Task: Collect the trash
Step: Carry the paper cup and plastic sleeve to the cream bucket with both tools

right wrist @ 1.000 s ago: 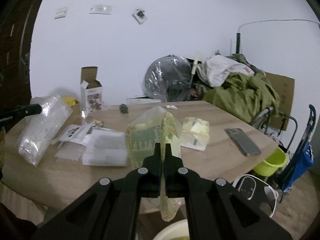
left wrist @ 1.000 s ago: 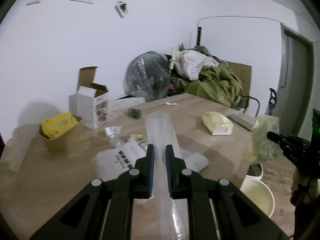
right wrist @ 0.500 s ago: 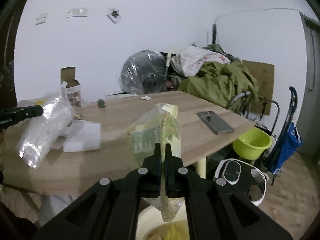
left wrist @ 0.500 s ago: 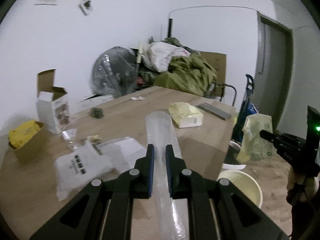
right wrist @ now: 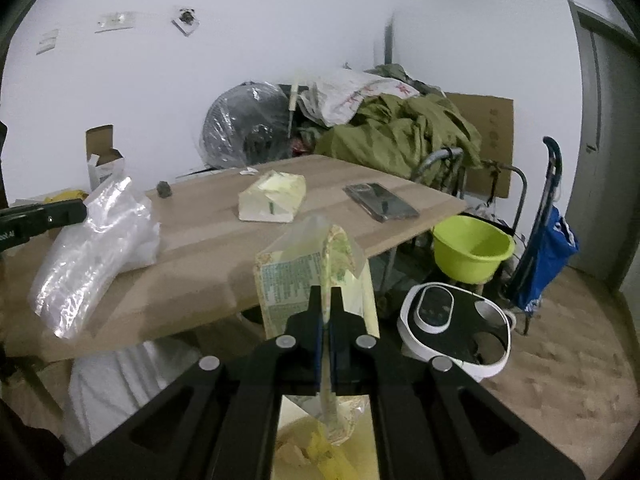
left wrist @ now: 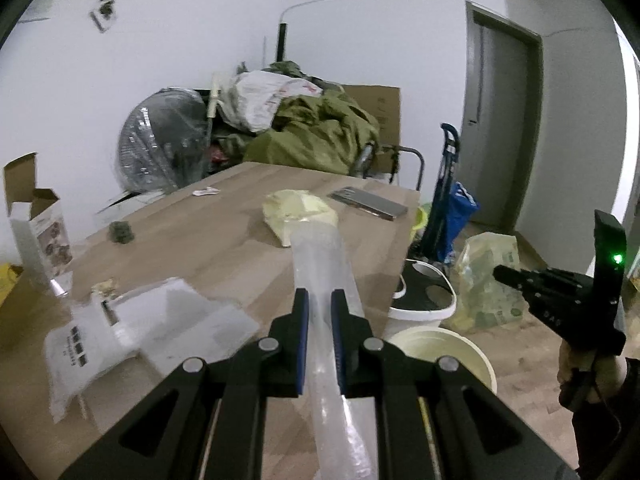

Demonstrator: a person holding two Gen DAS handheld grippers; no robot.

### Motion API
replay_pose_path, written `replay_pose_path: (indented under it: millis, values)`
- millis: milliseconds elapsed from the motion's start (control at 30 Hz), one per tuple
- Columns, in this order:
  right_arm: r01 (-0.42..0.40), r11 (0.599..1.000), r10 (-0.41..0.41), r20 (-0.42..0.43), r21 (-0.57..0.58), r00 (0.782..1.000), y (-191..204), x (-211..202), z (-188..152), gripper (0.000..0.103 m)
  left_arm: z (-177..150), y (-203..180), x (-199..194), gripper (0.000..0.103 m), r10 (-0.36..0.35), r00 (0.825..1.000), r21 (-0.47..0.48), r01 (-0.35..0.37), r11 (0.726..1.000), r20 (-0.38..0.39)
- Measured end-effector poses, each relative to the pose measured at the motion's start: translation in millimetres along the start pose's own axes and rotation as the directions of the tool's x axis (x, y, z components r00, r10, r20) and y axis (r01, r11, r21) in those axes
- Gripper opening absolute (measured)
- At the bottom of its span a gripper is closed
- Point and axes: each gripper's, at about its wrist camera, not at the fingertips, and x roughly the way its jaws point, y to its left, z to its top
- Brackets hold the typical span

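Left wrist view: left gripper [left wrist: 319, 312] is pinched on a clear bag [left wrist: 324, 280] above the table's [left wrist: 224, 248] near edge; cream bin [left wrist: 444, 350] sits on the floor past that edge.

Right wrist view: right gripper [right wrist: 326, 316] is clamped tight on a printed wrapper [right wrist: 308, 268], hanging over the bin [right wrist: 308, 440], which holds yellowish scraps. The green basin [right wrist: 472, 248] by the table's right corner looks bare.

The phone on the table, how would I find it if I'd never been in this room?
Start at the wooden table and go to its far end, the corner nearest the lime-green basin on the floor. The phone lies flat there, beside a pale yellow packet. It is the only dark, shiny, thin slab; the things around it are crumpled wrappers and bags.
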Motion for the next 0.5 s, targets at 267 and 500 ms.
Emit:
replay_pose_path:
  millis: [267,500]
  values:
    - [0.024,0.999,-0.022,-0.055,0.037,0.998,-10.9,3.5,-22.9,0.002,0.4,-23.3,23.7,0.010,-0.069,0.997,0.038,0.070,0.997,-0.030]
    - [0.031,0.998,-0.025,-0.121,0.047,0.992,-16.0,9.8,-42.4,0.002,-1.6,-38.4,40.3,0.010,-0.115,0.992,0.066,0.118,0.991,-0.058]
